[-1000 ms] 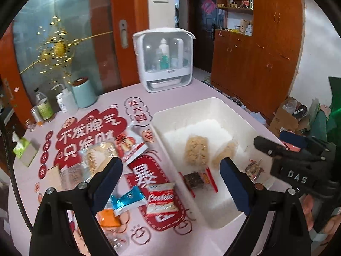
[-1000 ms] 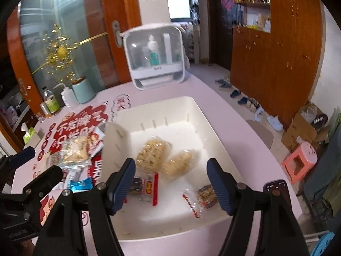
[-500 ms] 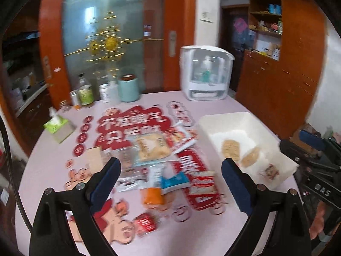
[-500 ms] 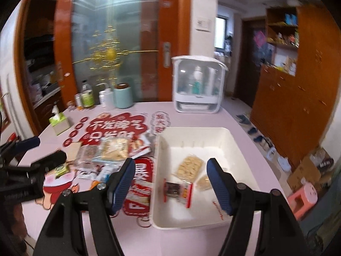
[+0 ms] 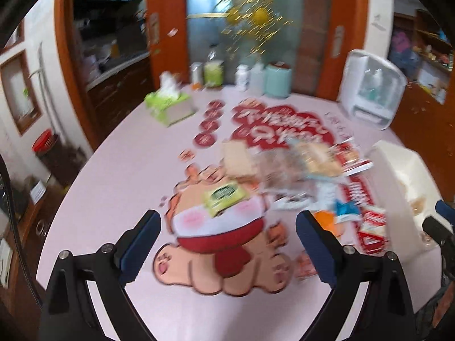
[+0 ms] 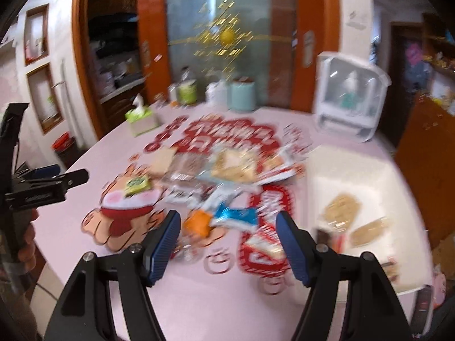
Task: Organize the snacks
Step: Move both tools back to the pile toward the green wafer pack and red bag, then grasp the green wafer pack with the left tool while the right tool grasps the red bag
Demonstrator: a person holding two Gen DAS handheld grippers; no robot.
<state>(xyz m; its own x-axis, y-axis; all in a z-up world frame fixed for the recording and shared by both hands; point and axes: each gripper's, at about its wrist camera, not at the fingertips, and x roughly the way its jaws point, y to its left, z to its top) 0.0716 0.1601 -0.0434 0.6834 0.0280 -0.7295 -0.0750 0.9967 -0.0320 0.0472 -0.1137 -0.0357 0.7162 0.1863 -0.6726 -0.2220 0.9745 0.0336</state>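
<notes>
Snacks (image 6: 227, 170) scattered flat, orientations blurred, beside bin (image 6: 398, 199)

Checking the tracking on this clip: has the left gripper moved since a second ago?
Yes. The left gripper has swung left: the white bin, earlier between its fingers, now sits at the right edge.

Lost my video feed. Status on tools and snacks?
Left tool and right tool open, empty. Loose snacks piled on table left of white bin; a few already binned. Nothing in the way.
</notes>
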